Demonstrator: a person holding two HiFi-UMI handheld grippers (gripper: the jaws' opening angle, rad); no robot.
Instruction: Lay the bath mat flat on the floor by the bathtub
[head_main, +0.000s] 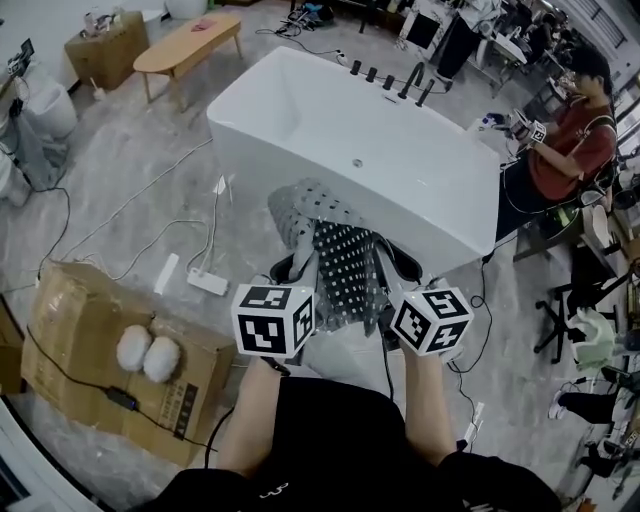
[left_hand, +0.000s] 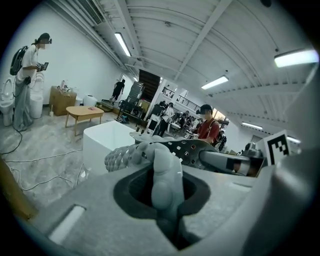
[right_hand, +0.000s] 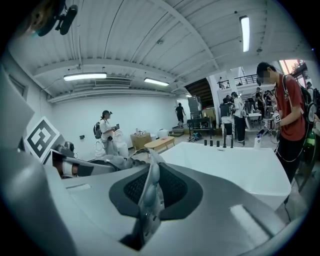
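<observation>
A grey rubber bath mat (head_main: 338, 250) with rows of holes hangs crumpled between my two grippers, in the air in front of the white bathtub (head_main: 330, 130). My left gripper (head_main: 297, 268) is shut on the mat's left edge; in the left gripper view a thick fold of mat (left_hand: 166, 180) is pinched between its jaws. My right gripper (head_main: 396, 264) is shut on the right edge, with a thin fold of mat (right_hand: 148, 192) clamped in its jaws. The far end of the mat (head_main: 300, 205) bunches toward the tub wall. The tub (right_hand: 225, 160) stands just beyond.
A cardboard box (head_main: 90, 330) with two white fluffy things (head_main: 147, 352) lies at my left. A power strip (head_main: 208, 283) and cables cross the floor. A wooden table (head_main: 190, 45) stands beyond. A person in a red shirt (head_main: 570, 140) stands right of the tub.
</observation>
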